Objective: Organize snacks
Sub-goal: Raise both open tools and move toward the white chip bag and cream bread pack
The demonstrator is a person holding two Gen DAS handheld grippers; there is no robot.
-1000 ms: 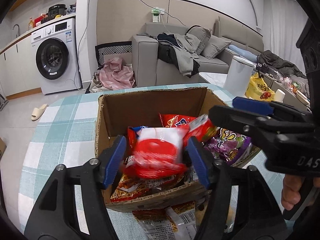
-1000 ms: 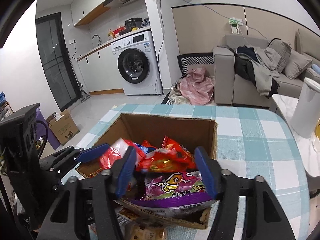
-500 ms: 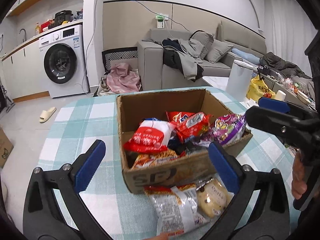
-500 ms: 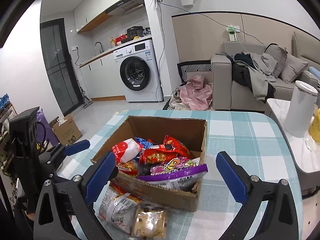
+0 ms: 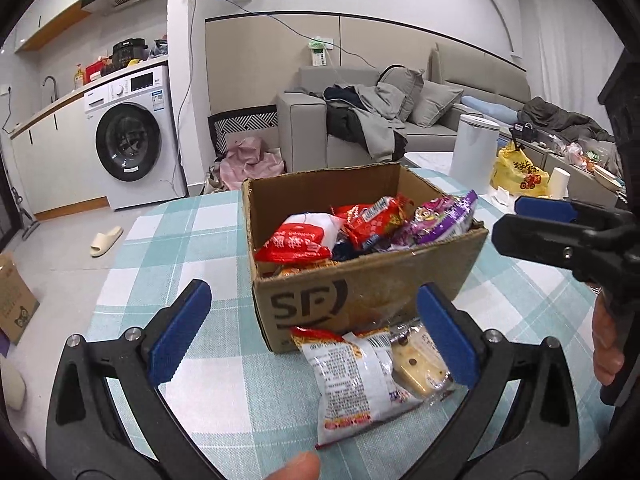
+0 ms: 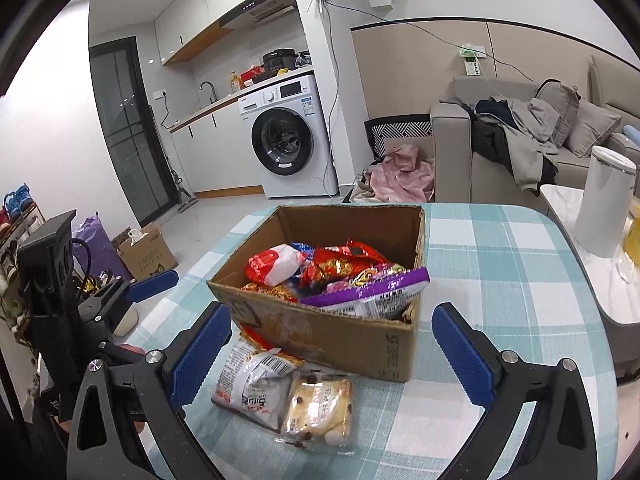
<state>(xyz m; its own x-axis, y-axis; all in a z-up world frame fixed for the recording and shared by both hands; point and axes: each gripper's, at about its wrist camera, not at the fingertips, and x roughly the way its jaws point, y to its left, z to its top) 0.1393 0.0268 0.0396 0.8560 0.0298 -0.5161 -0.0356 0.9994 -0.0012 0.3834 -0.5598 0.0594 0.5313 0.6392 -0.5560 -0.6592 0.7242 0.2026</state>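
A cardboard box (image 5: 360,292) (image 6: 320,332) stands on the checked tablecloth, filled with snack packets: a red-and-white bag (image 5: 300,236) (image 6: 276,264), a red packet (image 5: 372,220) (image 6: 340,264) and a purple packet (image 5: 440,216) (image 6: 372,292). In front of the box lie a white-and-red packet (image 5: 352,376) (image 6: 252,384) and a clear-wrapped cake (image 5: 420,360) (image 6: 320,408). My left gripper (image 5: 312,332) is open, back from the box, with the two loose packets between its fingers and nothing gripped. My right gripper (image 6: 332,356) is open too, empty, facing the box corner.
The round table (image 6: 500,280) has its edge near on both sides. A white canister (image 6: 604,200) and a yellow bag (image 5: 520,172) stand on the side table at right. A sofa (image 5: 400,120), a washing machine (image 5: 132,140) and a floor carton (image 6: 148,252) lie beyond.
Both grippers opened wide and let go of packets into the box, the left of the red-and-white bag. Both then drew back from the box, which now looks smaller and farther.
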